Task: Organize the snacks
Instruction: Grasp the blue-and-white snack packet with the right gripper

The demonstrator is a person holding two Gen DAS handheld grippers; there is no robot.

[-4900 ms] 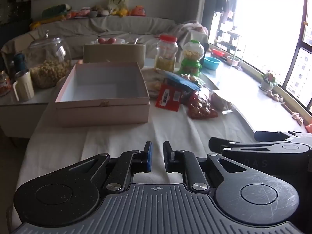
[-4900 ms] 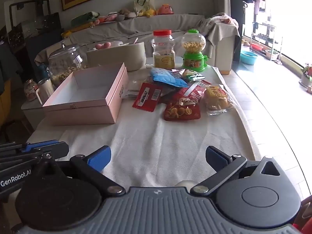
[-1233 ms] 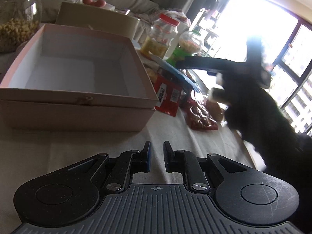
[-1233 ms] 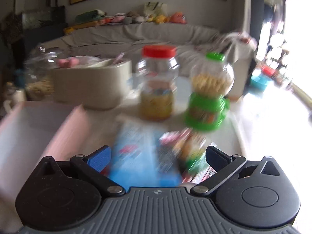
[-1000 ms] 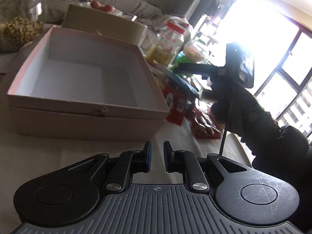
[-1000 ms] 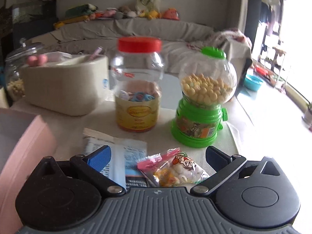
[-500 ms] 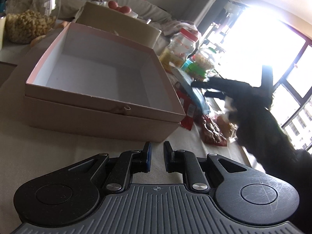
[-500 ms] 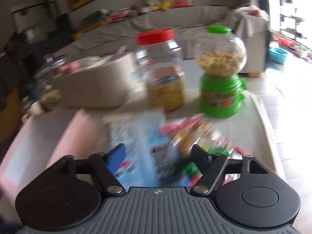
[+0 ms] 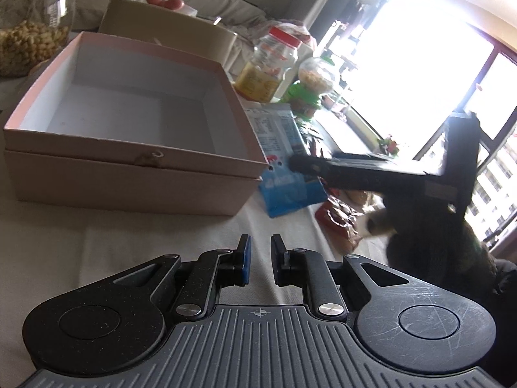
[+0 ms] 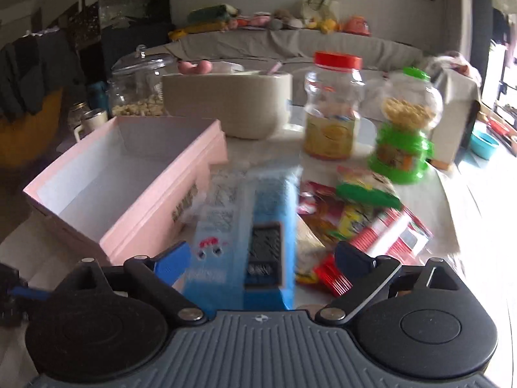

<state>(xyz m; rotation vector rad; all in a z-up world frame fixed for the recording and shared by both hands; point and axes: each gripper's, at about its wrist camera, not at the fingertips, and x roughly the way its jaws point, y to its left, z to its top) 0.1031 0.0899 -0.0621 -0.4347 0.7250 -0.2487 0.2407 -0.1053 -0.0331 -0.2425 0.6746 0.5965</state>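
Note:
An open pink box [image 9: 129, 103] with a white, empty inside stands on the cloth-covered table; it also shows in the right wrist view [image 10: 129, 177]. My right gripper [image 10: 261, 260] is partly closed around a blue snack packet [image 10: 245, 226] and holds it just right of the box. In the left wrist view that packet [image 9: 284, 165] hangs at the box's near right corner under the right gripper [image 9: 300, 165]. My left gripper [image 9: 259, 258] is shut and empty, low over the cloth in front of the box. More snack packets [image 10: 371, 213] lie in a pile to the right.
Behind the box stand a beige container [image 10: 229, 103], a red-lidded jar [image 10: 332, 106], a green candy dispenser [image 10: 404, 129] and a glass jar of nuts [image 10: 139, 87]. A sofa lies beyond. The table's right edge [image 10: 458, 226] faces bright windows.
My right gripper has closed in on the blue packet, lifted it off the pile and carried it left toward the box. My left gripper has moved closer to the box's front.

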